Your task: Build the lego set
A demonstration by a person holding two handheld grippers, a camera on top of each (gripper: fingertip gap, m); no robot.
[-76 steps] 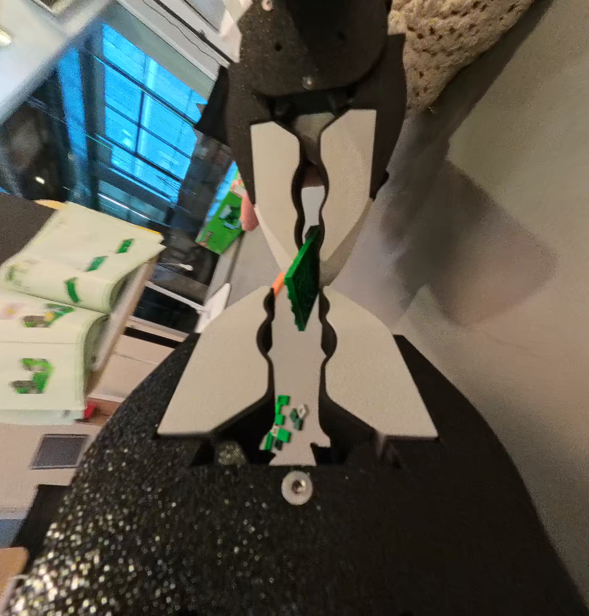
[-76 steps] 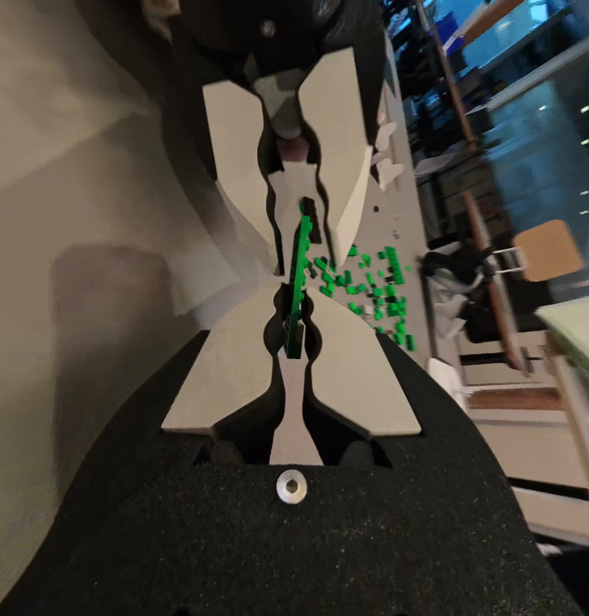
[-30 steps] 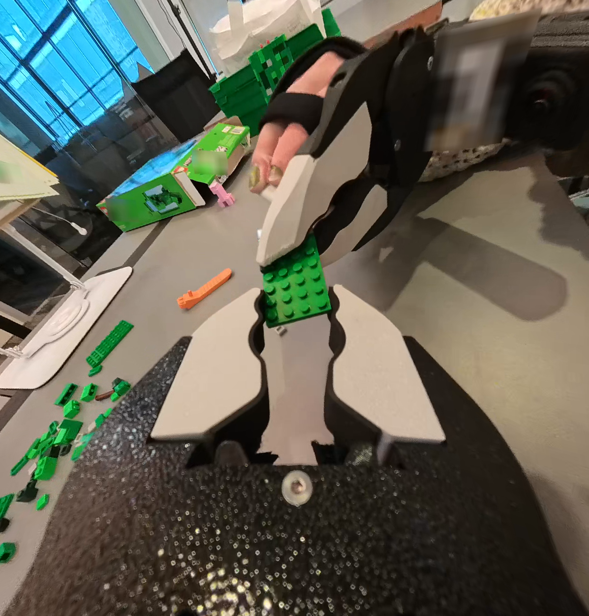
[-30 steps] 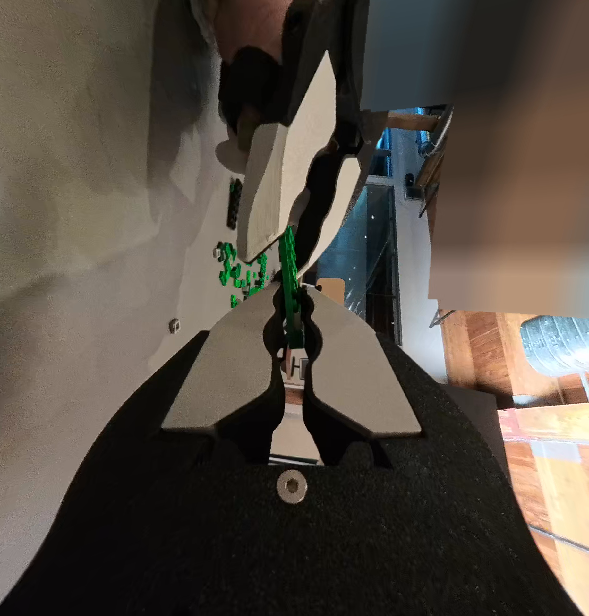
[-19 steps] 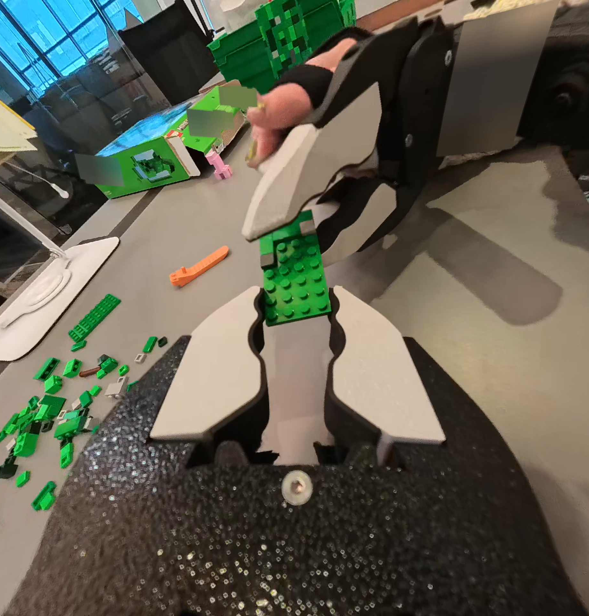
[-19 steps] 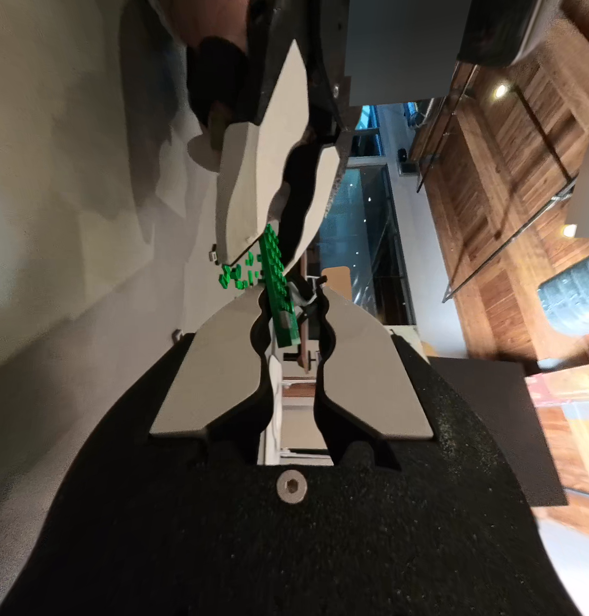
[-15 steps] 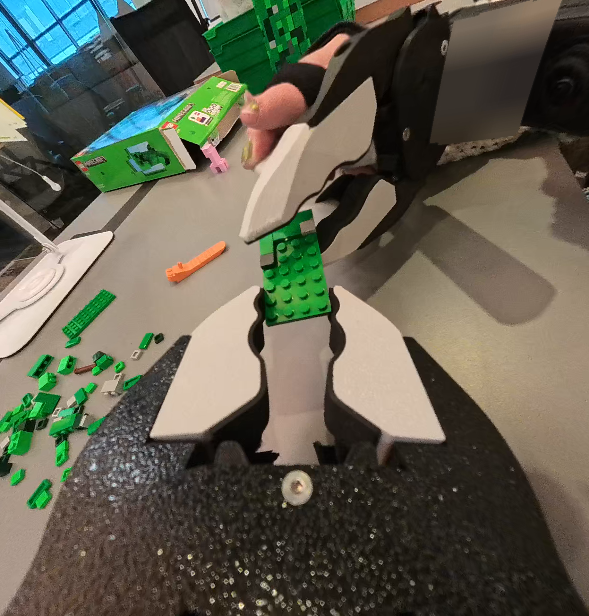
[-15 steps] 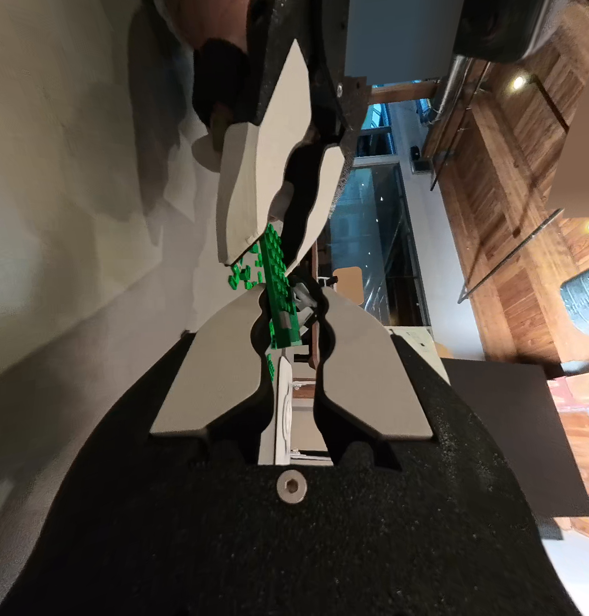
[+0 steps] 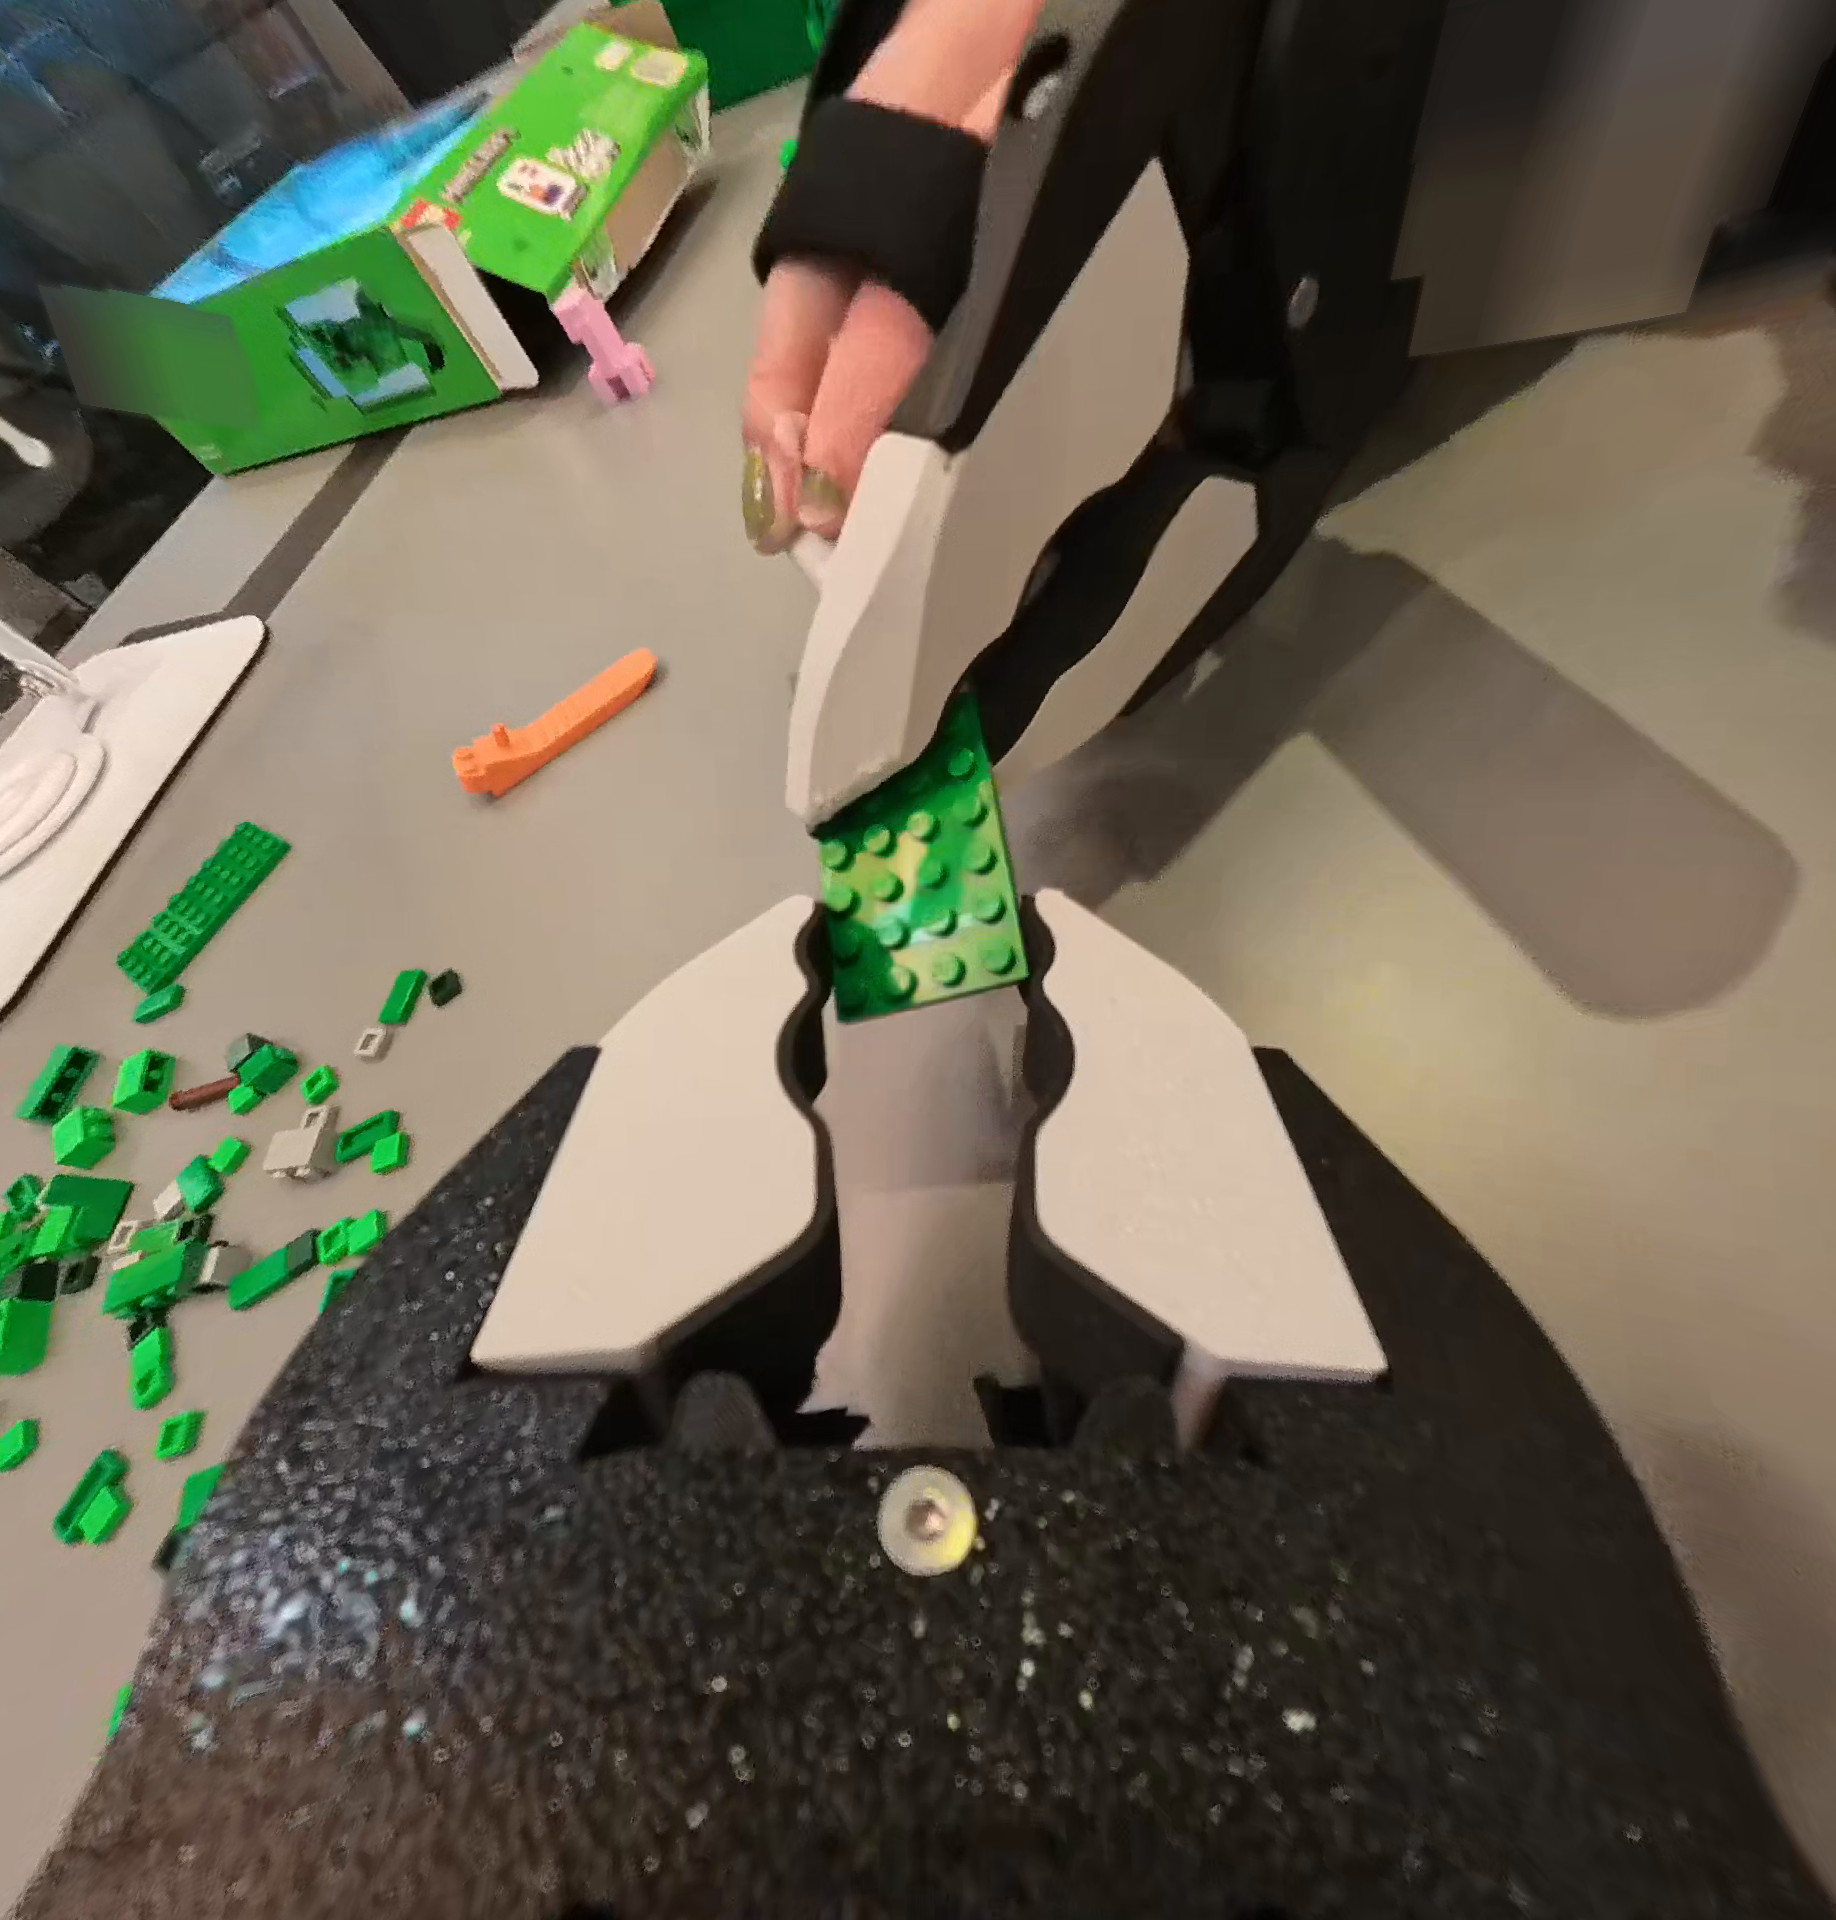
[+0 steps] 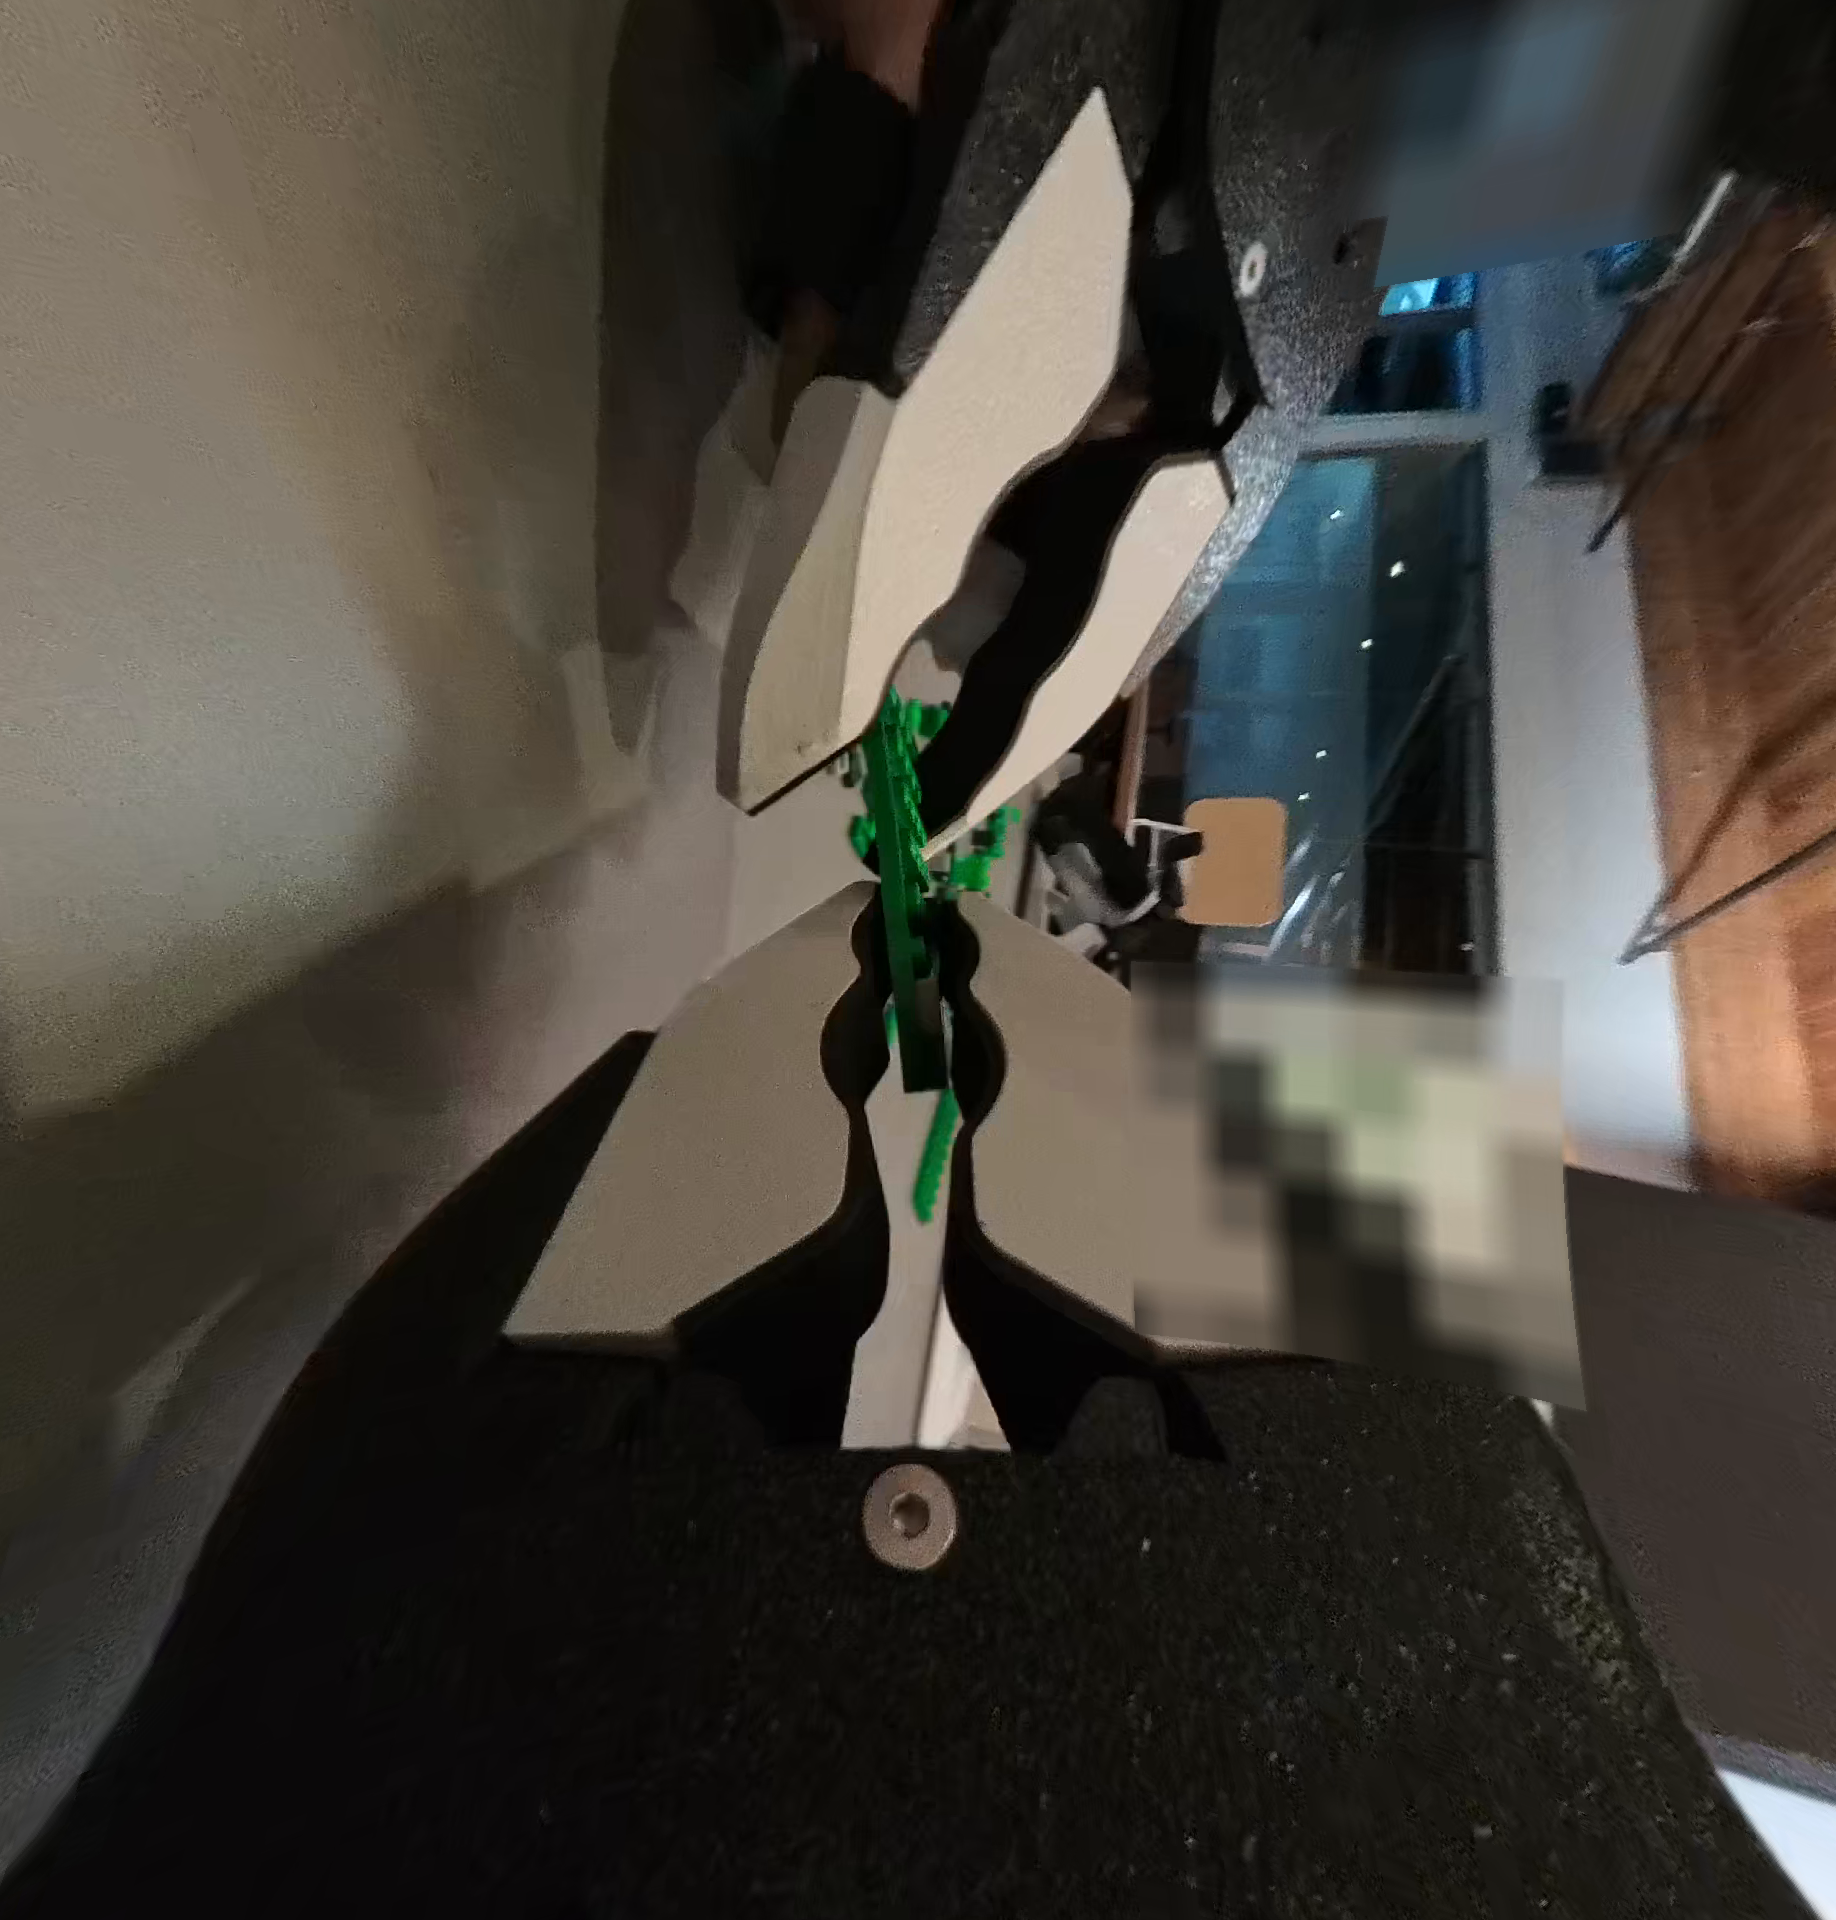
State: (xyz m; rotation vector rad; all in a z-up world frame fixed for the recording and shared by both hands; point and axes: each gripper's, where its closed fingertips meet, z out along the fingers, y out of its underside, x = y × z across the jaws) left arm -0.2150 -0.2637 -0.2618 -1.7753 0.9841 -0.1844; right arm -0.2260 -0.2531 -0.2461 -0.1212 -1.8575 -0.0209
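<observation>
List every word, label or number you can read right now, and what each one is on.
On the green box: printed logos and pictures, motion-blurred, partly masked; wording not transcribed.
On the green plate, orange tool and loose bricks: no writing visible.
In the right wrist view: nothing legible.

At frame centre, the left gripper (image 9: pixel 924 961) grips a green plate (image 9: pixel 924 914) by its side edges. The right gripper (image 9: pixel 919 743) clamps the plate's far end from above. Loose green bricks (image 9: pixel 135 1236) lie lower left on the grey table (image 9: pixel 1516 1091).
</observation>
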